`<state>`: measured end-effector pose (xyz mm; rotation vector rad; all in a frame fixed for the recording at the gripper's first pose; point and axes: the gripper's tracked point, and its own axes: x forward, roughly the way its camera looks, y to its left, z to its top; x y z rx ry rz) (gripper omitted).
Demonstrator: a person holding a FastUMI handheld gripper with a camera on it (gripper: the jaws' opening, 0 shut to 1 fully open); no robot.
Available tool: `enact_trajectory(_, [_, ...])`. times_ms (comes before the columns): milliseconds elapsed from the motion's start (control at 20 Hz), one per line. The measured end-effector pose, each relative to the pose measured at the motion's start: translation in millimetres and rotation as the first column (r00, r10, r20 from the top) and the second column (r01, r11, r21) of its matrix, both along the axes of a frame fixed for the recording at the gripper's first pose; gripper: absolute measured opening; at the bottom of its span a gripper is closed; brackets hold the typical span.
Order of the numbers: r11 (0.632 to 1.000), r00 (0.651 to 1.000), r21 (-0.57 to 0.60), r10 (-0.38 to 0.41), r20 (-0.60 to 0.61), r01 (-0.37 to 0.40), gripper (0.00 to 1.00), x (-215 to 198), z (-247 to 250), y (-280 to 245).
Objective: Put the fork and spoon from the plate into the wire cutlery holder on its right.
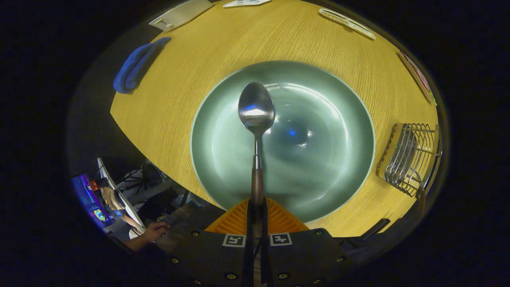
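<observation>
So, gripper view: the tongs (257, 213) are closed tight on the spoon (256, 119), both fingers pinching the brown wooden end of its handle with next to no gap between them. The spoon sticks straight out ahead of the fingers, metal neck and shiny bowl pointing away, bowl facing up and catching some reflections. It sits over the green plate (326, 159), roughly above the plate's middle-left part; can't honestly tell if the bowl is touching the plate or held a bit above it.

The plate is a big, shallow, glossy thing sitting on the wooden bench (179, 99), and its near rim runs just under the fingertips. Off to the right of the plate, well apart from the spoon, is the wire cutlery holder (410, 159), a metal rack on a wooden base near the bench's right edge. Can't make out anything inside it from this angle.

Other stuff: a blue cloth (137, 63) bunched up at the far left corner of the bench, and a few flat cards or mats (346, 23) lying along the far and right edges. Down past the near left edge of the bench there's a person's hand (156, 231) and a lit screen (89, 199) beside it, plus some dark clutter I can't identify.
</observation>
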<state>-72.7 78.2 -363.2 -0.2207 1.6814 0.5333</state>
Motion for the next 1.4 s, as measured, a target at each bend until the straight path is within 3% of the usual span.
enact_trajectory(100, [0.999,0.998,-0.019,0.047,0.031,-0.046,0.08,3,3,-4])
enact_trajectory(150, [0.999,0.998,-0.009,0.035,0.058,-0.034,0.08,9,3,-3])
enact_trajectory(200, [0.999,0.997,-0.016,0.036,0.066,-0.035,0.01,11,7,-7])
enact_trajectory(700, [0.983,0.985,-0.064,0.171,0.011,-0.17,0.01,13,47,-54])
enact_trajectory(1400, [0.948,0.968,-0.197,0.246,-0.048,-0.251,0.01,37,120,-151])
